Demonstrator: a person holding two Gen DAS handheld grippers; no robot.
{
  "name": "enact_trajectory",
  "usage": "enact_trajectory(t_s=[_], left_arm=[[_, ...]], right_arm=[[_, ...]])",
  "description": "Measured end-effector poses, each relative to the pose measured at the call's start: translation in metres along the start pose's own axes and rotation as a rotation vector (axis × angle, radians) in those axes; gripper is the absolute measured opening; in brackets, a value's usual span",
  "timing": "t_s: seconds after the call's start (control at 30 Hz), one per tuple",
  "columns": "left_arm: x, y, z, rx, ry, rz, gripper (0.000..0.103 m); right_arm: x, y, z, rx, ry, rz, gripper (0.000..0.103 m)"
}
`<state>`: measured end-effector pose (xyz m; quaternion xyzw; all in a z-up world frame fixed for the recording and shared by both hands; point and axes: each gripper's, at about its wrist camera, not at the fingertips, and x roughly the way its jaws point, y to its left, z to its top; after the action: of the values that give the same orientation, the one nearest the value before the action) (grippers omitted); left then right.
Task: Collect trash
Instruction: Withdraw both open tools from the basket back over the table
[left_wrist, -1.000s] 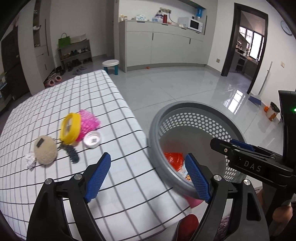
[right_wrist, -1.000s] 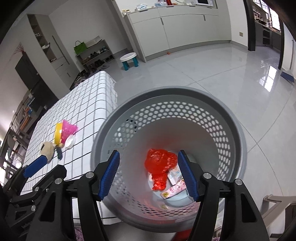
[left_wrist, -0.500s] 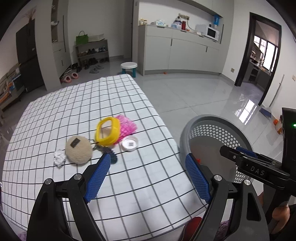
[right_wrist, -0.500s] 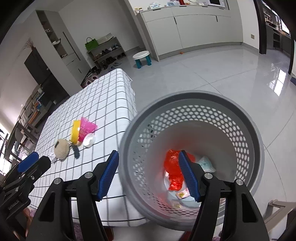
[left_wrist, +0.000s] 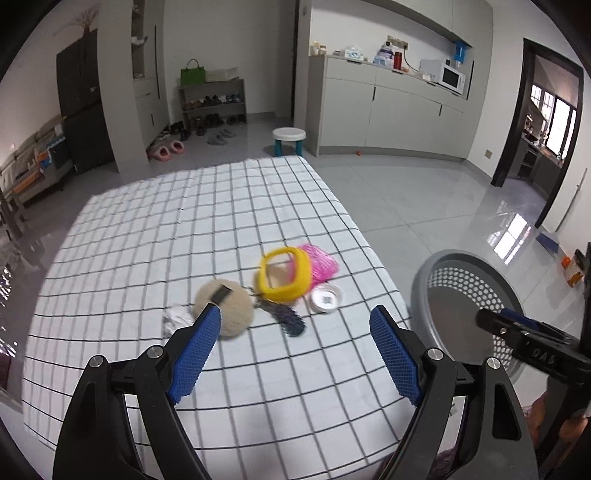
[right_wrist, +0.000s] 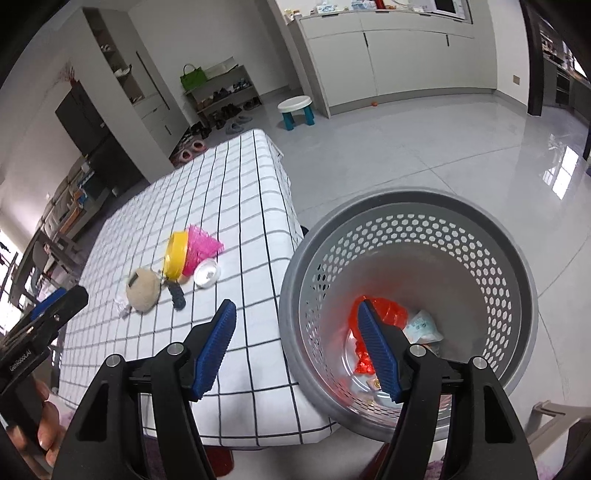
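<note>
A grey perforated bin (right_wrist: 509, 266) stands on the floor right of the checked table (left_wrist: 184, 221); it holds red plastic (right_wrist: 388, 310) and wrappers (right_wrist: 421, 325). On the table lie a beige fuzzy ball (left_wrist: 225, 306), a crumpled white scrap (left_wrist: 175, 319), a yellow ring (left_wrist: 284, 273), pink netting (left_wrist: 321, 262), a white lid (left_wrist: 325, 297) and a dark strip (left_wrist: 284, 315). My left gripper (left_wrist: 295, 350) is open and empty above the table's near part. My right gripper (right_wrist: 295, 350) is open and empty over the table edge and bin rim.
The bin also shows in the left wrist view (left_wrist: 436, 273). A small white stool (left_wrist: 290, 138) stands on the glossy floor beyond the table. Grey cabinets (left_wrist: 388, 110) and a shoe rack (left_wrist: 212, 103) line the back wall.
Both grippers have swung left, away from the bin and toward the table. The table items now sit nearer the centre of the left view. Both stay open and empty.
</note>
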<state>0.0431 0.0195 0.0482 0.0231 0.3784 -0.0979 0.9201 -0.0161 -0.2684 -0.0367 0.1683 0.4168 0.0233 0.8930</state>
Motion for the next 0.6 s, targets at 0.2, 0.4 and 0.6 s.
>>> enact_trajectory(t_s=[0.2,0.4,0.6], left_arm=[[-0.003,0.019,0.004,-0.034,0.007,0.02,0.081],[-0.004,0.031,0.007,-0.035,0.004,0.048,0.081],[0.006,0.047,0.001,-0.055,0.027,0.068,0.081]], right_arm=[[0.006,0.01,0.002,-0.025,0.009,0.007,0.067],[0.016,0.017,0.005,-0.026,0.016,0.027,0.067],[0.041,0.033,0.005,-0.06,0.06,0.034,0.067]])
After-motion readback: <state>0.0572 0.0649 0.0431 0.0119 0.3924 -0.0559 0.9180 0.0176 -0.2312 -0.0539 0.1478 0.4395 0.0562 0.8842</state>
